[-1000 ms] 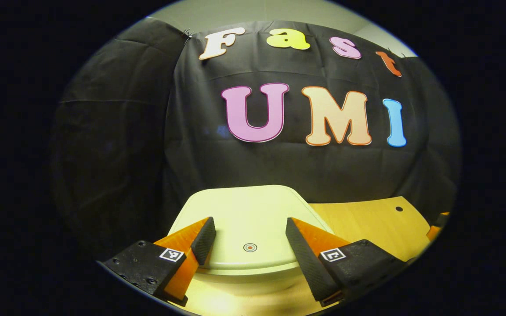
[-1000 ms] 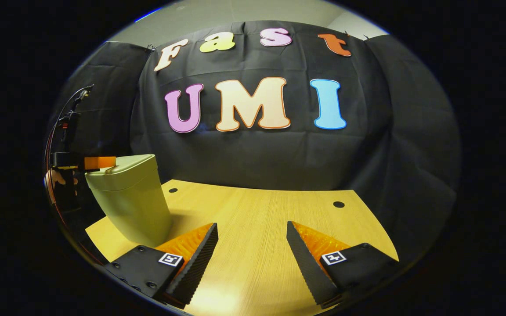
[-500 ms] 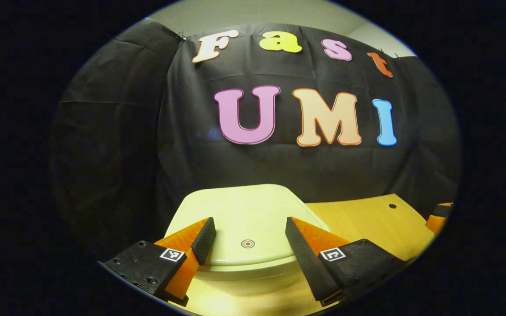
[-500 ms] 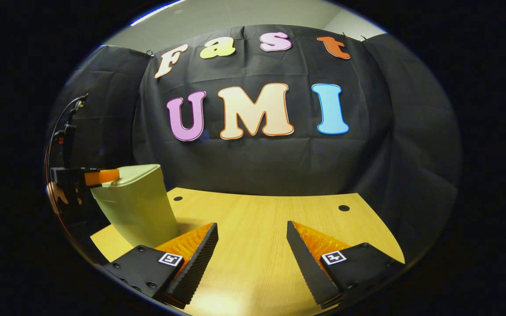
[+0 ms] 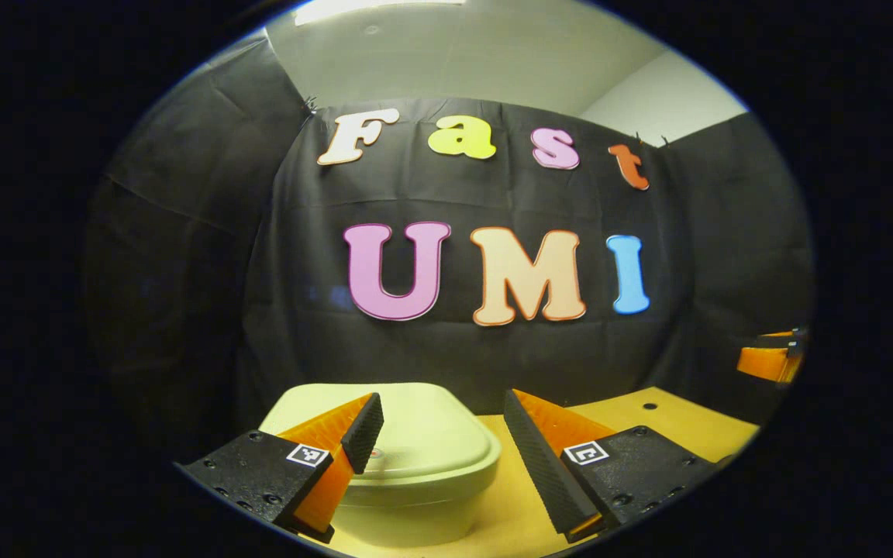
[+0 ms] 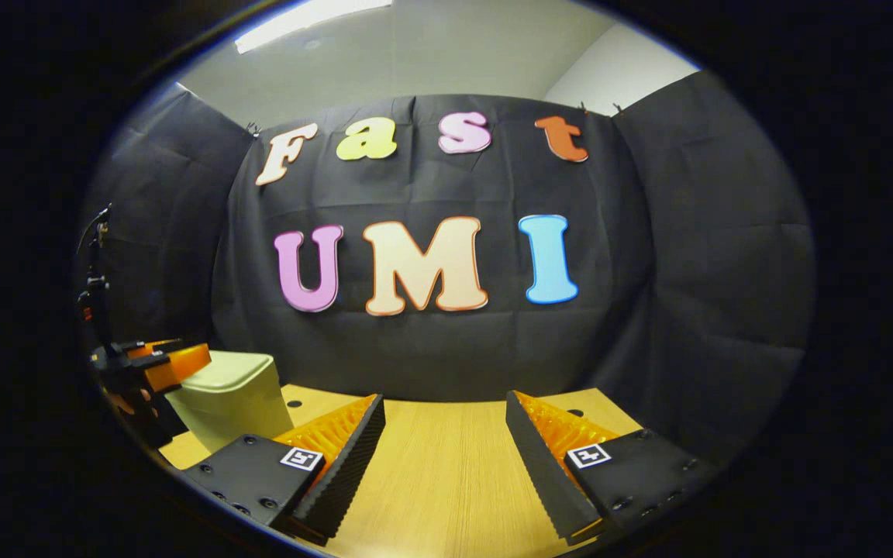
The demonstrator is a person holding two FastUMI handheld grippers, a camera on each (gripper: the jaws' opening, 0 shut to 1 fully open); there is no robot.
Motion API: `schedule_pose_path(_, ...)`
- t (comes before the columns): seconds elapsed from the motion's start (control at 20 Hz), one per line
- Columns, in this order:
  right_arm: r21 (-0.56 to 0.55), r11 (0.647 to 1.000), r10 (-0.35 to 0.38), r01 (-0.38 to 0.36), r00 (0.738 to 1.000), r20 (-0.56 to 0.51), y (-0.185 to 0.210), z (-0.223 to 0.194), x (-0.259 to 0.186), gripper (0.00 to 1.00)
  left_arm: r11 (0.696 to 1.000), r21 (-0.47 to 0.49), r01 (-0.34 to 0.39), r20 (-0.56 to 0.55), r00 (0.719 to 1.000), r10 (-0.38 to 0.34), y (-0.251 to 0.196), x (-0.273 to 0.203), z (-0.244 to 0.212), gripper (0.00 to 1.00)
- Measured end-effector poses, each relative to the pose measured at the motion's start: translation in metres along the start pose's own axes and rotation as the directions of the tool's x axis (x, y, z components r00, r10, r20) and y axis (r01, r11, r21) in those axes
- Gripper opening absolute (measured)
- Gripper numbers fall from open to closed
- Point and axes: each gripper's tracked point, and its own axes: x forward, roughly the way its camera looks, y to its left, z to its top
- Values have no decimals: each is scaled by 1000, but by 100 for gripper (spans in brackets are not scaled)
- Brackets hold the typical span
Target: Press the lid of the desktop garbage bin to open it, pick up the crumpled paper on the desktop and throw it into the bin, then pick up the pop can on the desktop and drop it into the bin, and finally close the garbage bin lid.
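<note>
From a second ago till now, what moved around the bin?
Both grippers tipped upward and drew back: the left gripper, which had straddled the bin lid, now sits off to its right side. The bin looks farther off in the right gripper view. Both jaws stayed open, the lid shut, the table bare between them.

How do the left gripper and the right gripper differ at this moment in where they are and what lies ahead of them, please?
The left gripper hangs over the garbage bin, whose lid looks closed; the right gripper is over bare tabletop. The left one has the bin between its fingers without touching it; the right one has nothing between its fingers. Both are open and hold nothing.
</note>
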Motion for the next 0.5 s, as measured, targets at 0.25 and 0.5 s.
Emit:
schedule_pose_path(0.25, 0, 999, 45, -45, 995, 87, -19, 36, -14, 98, 1000, 2, 25, 79, 997, -25, -51, -12, 30, 93)
schedule_pose_path(0.5, 26, 998, 47, -50, 992, 119, -67, 61, -21, 98, 998, -36, 50, 126, 991, -45, -108, -15, 55, 93)
